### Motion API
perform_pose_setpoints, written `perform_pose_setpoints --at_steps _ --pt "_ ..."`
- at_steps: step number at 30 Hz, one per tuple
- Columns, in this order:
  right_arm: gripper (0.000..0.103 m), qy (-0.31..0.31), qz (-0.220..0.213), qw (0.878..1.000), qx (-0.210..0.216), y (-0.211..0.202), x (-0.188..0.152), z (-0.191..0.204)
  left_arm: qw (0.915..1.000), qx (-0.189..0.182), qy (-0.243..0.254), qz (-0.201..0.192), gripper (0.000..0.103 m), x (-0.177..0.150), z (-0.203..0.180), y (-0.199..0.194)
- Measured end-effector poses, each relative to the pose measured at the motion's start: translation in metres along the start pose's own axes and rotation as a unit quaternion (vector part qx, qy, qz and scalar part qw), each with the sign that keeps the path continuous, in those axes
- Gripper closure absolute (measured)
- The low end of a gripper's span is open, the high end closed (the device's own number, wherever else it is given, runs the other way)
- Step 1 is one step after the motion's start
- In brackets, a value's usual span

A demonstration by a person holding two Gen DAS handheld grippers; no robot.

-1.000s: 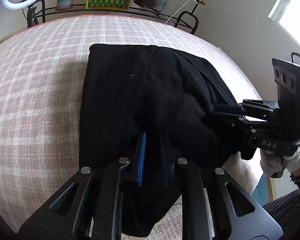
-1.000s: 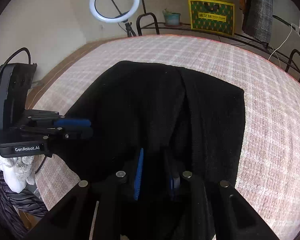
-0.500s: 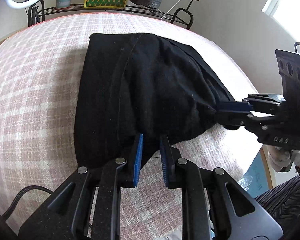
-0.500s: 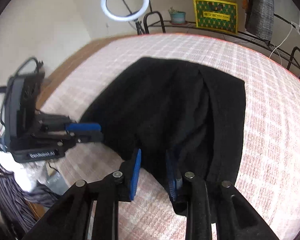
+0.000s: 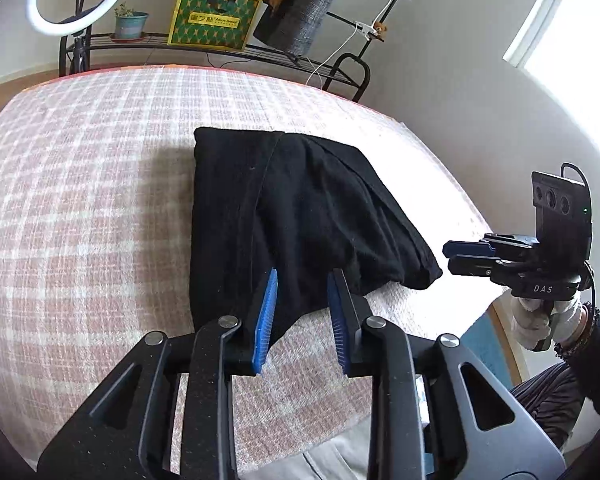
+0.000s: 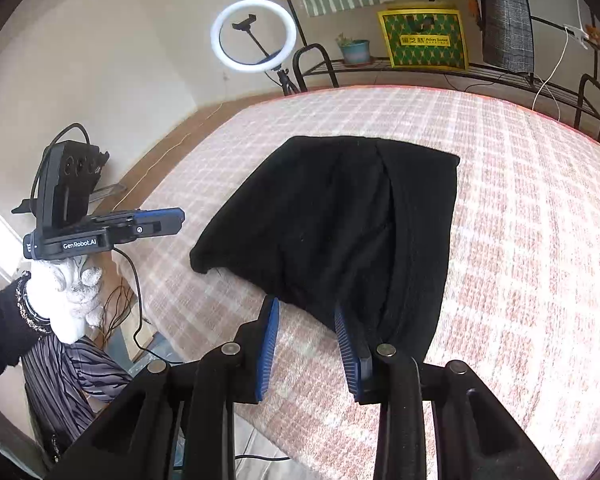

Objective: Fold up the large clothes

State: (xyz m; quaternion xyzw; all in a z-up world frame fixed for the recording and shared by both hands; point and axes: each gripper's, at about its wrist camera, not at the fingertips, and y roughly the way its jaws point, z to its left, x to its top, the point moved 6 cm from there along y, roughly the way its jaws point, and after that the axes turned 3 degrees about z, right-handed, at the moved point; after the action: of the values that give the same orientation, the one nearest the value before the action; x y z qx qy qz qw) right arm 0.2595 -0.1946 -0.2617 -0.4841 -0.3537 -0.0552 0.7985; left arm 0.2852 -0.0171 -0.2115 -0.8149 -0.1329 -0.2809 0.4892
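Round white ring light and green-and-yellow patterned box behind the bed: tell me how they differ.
The round white ring light is a hollow glowing hoop; the green-and-yellow patterned box is a solid rectangle with printed lettering. The ring light rises on a thin black stand, while the box rests on the black metal rack. Both stand by the wall beyond the pink checked bed.

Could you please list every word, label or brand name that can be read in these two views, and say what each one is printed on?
"GenRobot.AI": white lettering on the side of the left gripper, seen from the right wrist.
"DAS": on the body of the right gripper, seen from the left wrist.
Yellow and green box on the black rack: a yellow label with characters and a Latin line beneath, too small and blurred to read in either view.
Nothing else carries readable text.
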Motion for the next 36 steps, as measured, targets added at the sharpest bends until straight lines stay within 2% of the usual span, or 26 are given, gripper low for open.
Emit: perform_pose_setpoints --at_steps 2,3,4,5,6,8,9,10,13,16,19,22,24,28,30,31,33,36 --pt "0.072 -0.011 -0.002 0.999 -0.038 0.006 0.007 -0.002 0.9999 0.01 -0.005 0.002 0.074 0.007 0.002 0.006" --pt "0.07 -0.006 -0.006 0.998 -0.059 0.008 0.011 -0.007 0.9997 0.012 -0.021 0.004 0.064 0.011 0.007 0.009" --pt "0.068 0.008 -0.008 0.997 -0.074 0.009 0.013 -0.016 0.9991 0.011 -0.042 0.005 0.058 0.015 0.015 0.012" --pt "0.06 0.028 -0.008 0.996 -0.081 0.011 0.017 -0.029 0.9979 0.012 -0.063 0.006 0.048 0.02 0.024 0.015" --pt "0.043 0.046 -0.01 0.995 -0.085 0.013 0.021 -0.042 0.9965 0.019 -0.081 0.008 0.036 0.022 0.035 0.017" --pt "0.024 0.081 -0.025 0.992 -0.088 0.01 0.025 -0.069 0.9934 0.019 -0.113 0.01 0.031 0.025 0.057 0.02" --pt "0.016 0.104 -0.03 0.991 -0.073 0.01 0.023 -0.081 0.9921 0.009 -0.125 0.007 0.03 0.027 0.065 0.021" --pt "0.016 0.13 -0.026 0.99 -0.048 0.012 0.02 -0.091 0.9896 -0.002 -0.144 0.006 0.03 0.028 0.075 0.023" --pt "0.021 0.204 -0.017 0.978 0.029 0.026 0.008 -0.113 0.973 -0.057 -0.223 0.023 0.03 0.026 0.105 0.04" --pt "0.03 0.232 -0.014 0.971 0.059 0.039 0.002 -0.127 0.9563 -0.09 -0.276 0.033 0.03 0.021 0.125 0.056" --pt "0.035 0.259 -0.019 0.961 0.094 0.049 0.003 -0.136 0.9489 -0.115 -0.291 0.04 0.03 0.023 0.131 0.068" --pt "0.04 0.264 -0.025 0.957 0.113 0.055 0.011 -0.139 0.9459 -0.128 -0.295 0.045 0.032 0.028 0.13 0.079" --pt "0.05 0.268 -0.023 0.954 0.133 0.062 0.015 -0.137 0.9451 -0.139 -0.29 0.056 0.039 0.029 0.124 0.089" --pt "0.052 0.267 -0.02 0.95 0.158 0.078 0.024 -0.13 0.9453 -0.151 -0.282 0.062 0.044 0.034 0.112 0.104" --pt "0.055 0.268 -0.017 0.949 0.164 0.082 0.027 -0.126 0.9455 -0.145 -0.284 0.067 0.061 0.034 0.111 0.109" --pt "0.057 0.267 -0.015 0.949 0.165 0.085 0.029 -0.124 0.9476 -0.137 -0.281 0.064 0.063 0.035 0.11 0.11" --pt "0.067 0.26 -0.01 0.953 0.156 0.088 0.031 -0.121 0.958 -0.109 -0.259 0.06 0.071 0.034 0.105 0.107" --pt "0.075 0.24 -0.004 0.962 0.132 0.083 0.036 -0.116 0.9777 -0.058 -0.196 0.049 0.079 0.038 0.085 0.096"
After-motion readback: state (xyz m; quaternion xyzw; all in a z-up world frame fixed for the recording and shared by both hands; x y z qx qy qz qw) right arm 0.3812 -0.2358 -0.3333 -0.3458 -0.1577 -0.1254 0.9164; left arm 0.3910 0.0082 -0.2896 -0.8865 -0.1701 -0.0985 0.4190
